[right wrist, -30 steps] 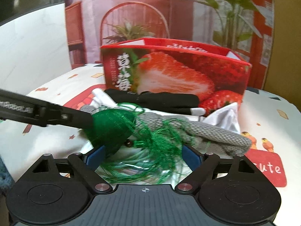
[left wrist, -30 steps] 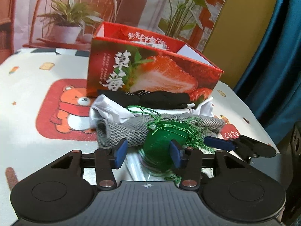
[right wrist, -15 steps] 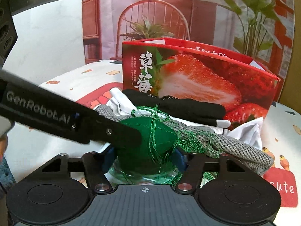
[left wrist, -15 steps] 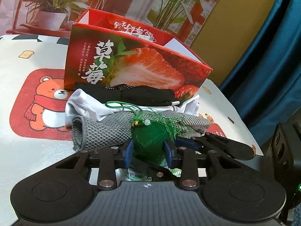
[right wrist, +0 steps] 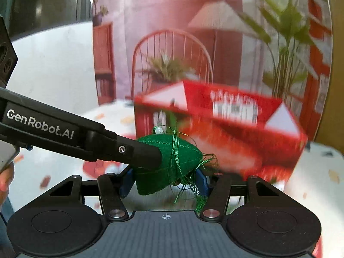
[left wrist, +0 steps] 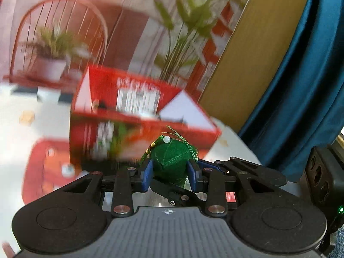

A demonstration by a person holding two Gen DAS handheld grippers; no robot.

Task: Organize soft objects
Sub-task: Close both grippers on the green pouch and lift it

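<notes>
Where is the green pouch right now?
The green pouch is up in the air, pinched by both tongs, left and right, in front of the red box.

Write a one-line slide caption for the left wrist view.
Left gripper clamps a green sachet before the open red box.

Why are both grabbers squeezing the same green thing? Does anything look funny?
Yes. The left gripper and right gripper are both shut on one small green pouch. Its loose green tassel threads hang tangled across it. The red strawberry box behind looks fine.

Blue curtain (left wrist: 301, 86), potted plant (right wrist: 167, 68) behind
</notes>
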